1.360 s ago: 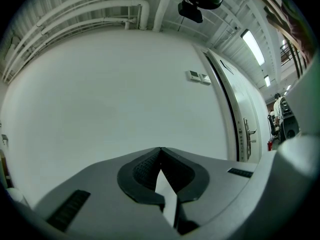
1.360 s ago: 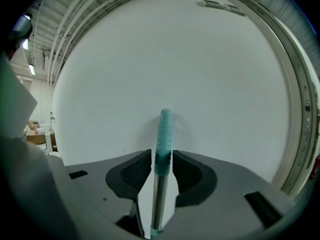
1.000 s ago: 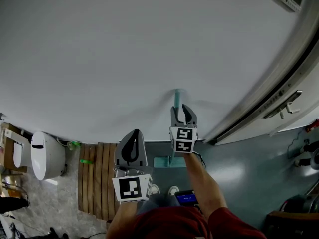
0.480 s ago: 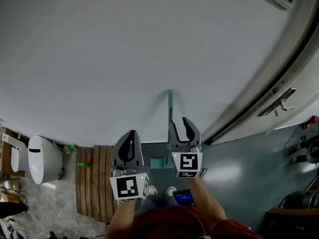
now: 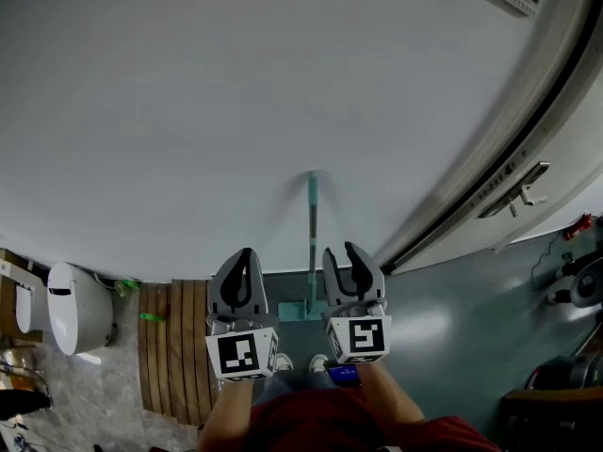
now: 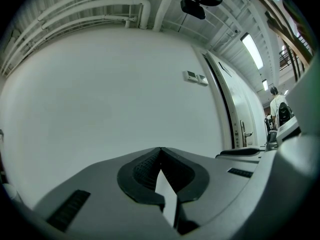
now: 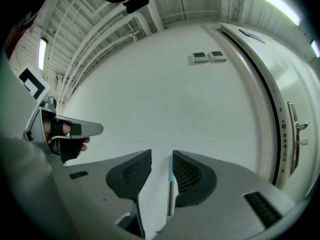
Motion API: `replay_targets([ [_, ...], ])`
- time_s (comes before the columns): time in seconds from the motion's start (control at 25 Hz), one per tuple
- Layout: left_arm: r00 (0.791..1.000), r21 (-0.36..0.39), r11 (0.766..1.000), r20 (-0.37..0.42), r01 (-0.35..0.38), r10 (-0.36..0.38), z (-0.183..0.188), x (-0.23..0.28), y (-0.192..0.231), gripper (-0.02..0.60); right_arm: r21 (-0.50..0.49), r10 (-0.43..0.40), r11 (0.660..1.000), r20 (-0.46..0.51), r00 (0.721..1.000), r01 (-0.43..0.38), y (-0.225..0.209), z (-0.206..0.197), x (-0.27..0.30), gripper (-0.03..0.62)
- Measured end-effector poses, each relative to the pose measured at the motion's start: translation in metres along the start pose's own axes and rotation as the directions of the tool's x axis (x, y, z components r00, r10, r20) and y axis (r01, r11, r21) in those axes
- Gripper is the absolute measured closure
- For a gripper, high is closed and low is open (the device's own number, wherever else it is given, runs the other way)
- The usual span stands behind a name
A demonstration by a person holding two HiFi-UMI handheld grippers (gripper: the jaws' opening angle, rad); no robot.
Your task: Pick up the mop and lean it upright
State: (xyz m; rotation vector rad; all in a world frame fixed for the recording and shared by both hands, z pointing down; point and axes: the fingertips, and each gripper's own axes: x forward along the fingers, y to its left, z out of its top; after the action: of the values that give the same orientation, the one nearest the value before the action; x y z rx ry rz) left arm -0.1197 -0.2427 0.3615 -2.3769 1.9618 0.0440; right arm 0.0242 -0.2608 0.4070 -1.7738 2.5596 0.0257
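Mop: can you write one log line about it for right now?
mop: standing upright against wall | right tool: closing, nothing between, clear of mop | left tool: shut, empty

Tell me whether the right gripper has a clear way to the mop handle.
Probably yes. The mop handle leans on the wall just ahead of the right gripper, with nothing between them. Its jaws are closing but apart, the handle showing in their gap, untouched.

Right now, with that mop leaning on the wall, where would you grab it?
Grip the mop on its thin grey shaft, below the teal grip, coming from the room side: it stands upright against the wall, which blocks its back.
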Motion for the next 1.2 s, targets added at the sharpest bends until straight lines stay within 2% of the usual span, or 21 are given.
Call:
replay_targets([
  [0.2,1.000,0.002,1.000,0.005,0.010,-0.010,0.003,-0.001,-0.003,0.569,0.009,0.019,1.000,0.017,1.000,-0.020,0.005,0.023,-0.020,0.543],
  [0.4,0.999,-0.008,0.999,0.010,0.032,-0.032,0.005,-0.006,-0.010,0.568,0.013,0.048,0.999,0.003,0.999,-0.048,0.010,0.041,-0.031,0.572],
  [0.76,0.999,-0.037,0.998,0.017,0.051,-0.051,0.009,-0.016,-0.017,0.569,0.026,0.063,0.998,0.034,0.997,-0.064,0.014,0.065,-0.041,0.577],
  [1.2,0.998,-0.006,0.999,0.034,0.052,-0.052,0.018,-0.020,-0.021,0.568,-0.006,0.049,0.999,0.037,0.998,-0.049,0.012,0.067,-0.037,0.577],
])
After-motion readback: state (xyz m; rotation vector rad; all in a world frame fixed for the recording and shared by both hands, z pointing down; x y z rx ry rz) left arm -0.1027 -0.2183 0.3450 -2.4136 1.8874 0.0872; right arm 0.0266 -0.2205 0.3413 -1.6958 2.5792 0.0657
